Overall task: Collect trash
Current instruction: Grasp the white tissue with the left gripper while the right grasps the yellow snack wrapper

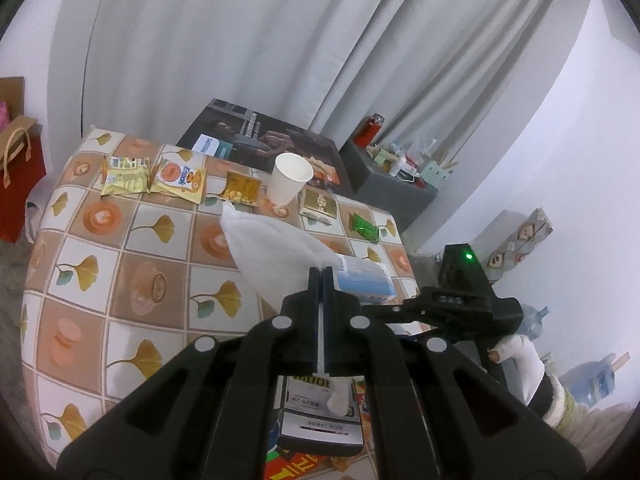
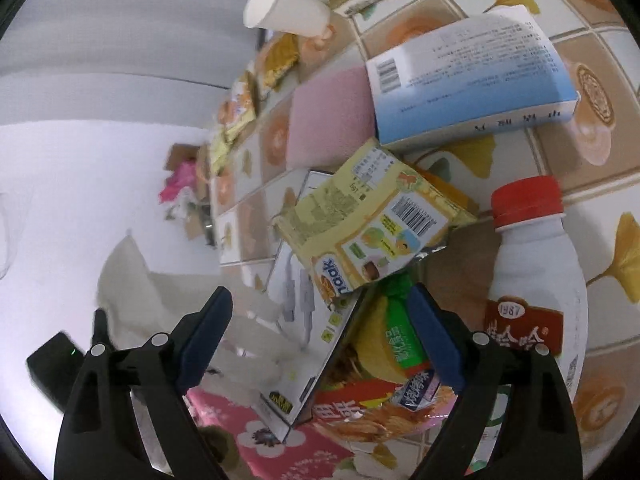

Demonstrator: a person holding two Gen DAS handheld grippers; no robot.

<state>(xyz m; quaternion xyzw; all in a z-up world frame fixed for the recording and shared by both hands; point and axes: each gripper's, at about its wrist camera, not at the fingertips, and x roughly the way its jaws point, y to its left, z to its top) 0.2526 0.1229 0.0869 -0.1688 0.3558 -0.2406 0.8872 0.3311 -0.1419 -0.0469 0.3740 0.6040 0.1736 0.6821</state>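
White tissue (image 1: 276,248) hangs pinched in my left tongs (image 1: 323,276), clamped tight on its corner above the tiled worktop (image 1: 132,264). My right tongs (image 2: 320,320) stand wide apart over a heap of trash: a yellow snack packet (image 2: 368,224) just ahead between the tips, a white bottle (image 2: 536,276) with red cap beside the right finger (image 2: 432,336), a blue box (image 2: 472,80) and paper cup (image 2: 284,8) farther off.

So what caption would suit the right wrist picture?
Open right gripper hovering over a trash pile beside a white bottle.
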